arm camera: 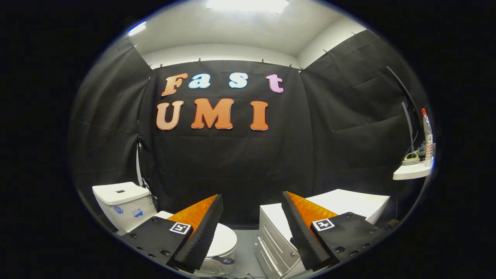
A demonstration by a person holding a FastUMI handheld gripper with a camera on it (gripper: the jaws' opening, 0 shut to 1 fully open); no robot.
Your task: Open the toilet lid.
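tongs held released, fingers spread wide and high above the floor, well apart from the toilet lid, which lies closed behind the left finger, awaiting an approach to lift it.

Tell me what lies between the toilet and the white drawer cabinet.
In the gripper view, only bare grey floor separates the toilet from the white drawer cabinet. The gripper is open, holding nothing.

White cabinet with drawers standing on the grey floor. Small white wall shelf on the black cloth wall, carrying a clear plastic bottle with a red cap beside a tape roll.
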